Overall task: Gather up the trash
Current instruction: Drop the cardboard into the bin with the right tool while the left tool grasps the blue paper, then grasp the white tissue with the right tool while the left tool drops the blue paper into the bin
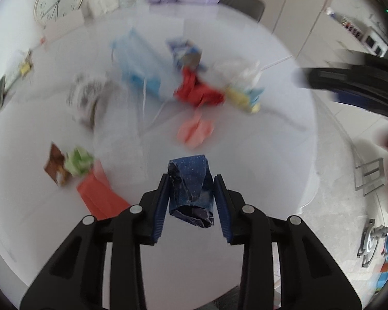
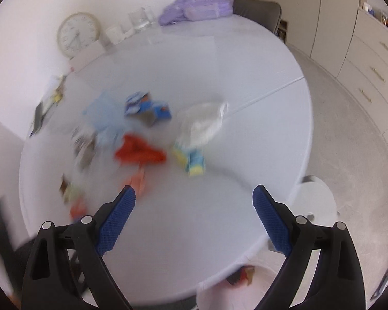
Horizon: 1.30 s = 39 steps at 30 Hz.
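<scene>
One crumpled dark-blue wrapper sits pinched between our left gripper's blue pads at lower centre, lifted above the white round table. We judge it light, soft and crushable, best held across its folded middle. Our right gripper hangs wide apart and empty over the table's near edge. Beyond, a red wrapper, blue face mask and clear plastic bag lie scattered mid-frame, with bare tabletop between.

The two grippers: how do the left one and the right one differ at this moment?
The left gripper is shut on a dark blue wrapper; the right gripper holds nothing. The left gripper's jaws stand close together; the right gripper's stand wide apart. Both have blue pads and point over the white table.
</scene>
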Available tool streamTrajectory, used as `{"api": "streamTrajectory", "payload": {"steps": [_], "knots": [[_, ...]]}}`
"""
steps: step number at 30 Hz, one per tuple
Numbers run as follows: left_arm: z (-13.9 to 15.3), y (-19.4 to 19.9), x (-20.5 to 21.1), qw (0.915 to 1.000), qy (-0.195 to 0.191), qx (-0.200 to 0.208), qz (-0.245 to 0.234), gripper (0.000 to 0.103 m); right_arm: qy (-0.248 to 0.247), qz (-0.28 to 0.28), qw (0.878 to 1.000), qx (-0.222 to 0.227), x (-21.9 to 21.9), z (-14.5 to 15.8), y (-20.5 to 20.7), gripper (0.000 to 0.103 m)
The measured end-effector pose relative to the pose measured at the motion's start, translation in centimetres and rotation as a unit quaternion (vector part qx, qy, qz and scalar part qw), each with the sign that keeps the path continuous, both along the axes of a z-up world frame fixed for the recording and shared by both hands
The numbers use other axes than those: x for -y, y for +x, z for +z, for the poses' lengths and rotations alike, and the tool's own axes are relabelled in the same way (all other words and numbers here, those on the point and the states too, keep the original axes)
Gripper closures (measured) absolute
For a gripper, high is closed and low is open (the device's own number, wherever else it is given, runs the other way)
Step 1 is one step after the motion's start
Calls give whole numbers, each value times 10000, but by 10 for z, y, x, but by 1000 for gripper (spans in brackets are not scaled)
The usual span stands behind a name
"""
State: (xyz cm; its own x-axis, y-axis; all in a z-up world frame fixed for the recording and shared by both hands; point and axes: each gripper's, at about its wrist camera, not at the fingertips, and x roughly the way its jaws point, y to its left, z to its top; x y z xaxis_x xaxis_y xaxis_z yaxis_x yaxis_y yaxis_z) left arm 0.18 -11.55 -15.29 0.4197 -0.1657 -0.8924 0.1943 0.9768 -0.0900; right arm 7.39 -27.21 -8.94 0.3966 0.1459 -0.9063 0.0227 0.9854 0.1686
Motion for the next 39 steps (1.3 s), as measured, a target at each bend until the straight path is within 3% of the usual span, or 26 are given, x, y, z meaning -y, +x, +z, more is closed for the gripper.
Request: {"api": "streamTrajectory", "payload": {"steps": [4, 9, 12, 13, 14, 20, 26, 31, 35, 39], "knots": [[28, 1, -7, 9996, -198, 207, -85, 69, 58, -397, 9987, -326, 4, -42, 71, 25], [43, 5, -17, 9987, -31, 487, -142, 68, -114, -766, 9938, -794, 6, -88, 118, 42], [42, 9, -23, 9989, -59, 452, -104, 68, -219, -831, 9928, -829, 3, -98, 128, 66], [40, 10, -25, 9991, -91, 403, -71, 68, -273, -786, 9934, -791, 0, -97, 130, 84], [39, 13, -27, 9993, -119, 344, -34, 68, -281, -680, 9940, -810, -3, -95, 133, 93], [41, 19, -28, 9995, -112, 298, 84, 68, -316, -451, 9980, -316, -10, -60, 123, 95], [55, -3, -4, 9993, -107, 348, -8, 68, -160, -177, 9993, 293, 6, 6, 61, 95], [68, -47, 37, 9989, -139, 372, -248, 68, -203, 247, 9983, 491, 30, 47, -36, 95], [67, -91, 76, 9987, -185, 264, -400, 68, -179, 477, 9982, 312, 56, 56, -116, 95], [51, -135, 117, 9978, -316, -129, -565, 68, -137, 583, 9982, 69, 84, 50, -190, 95]]}}
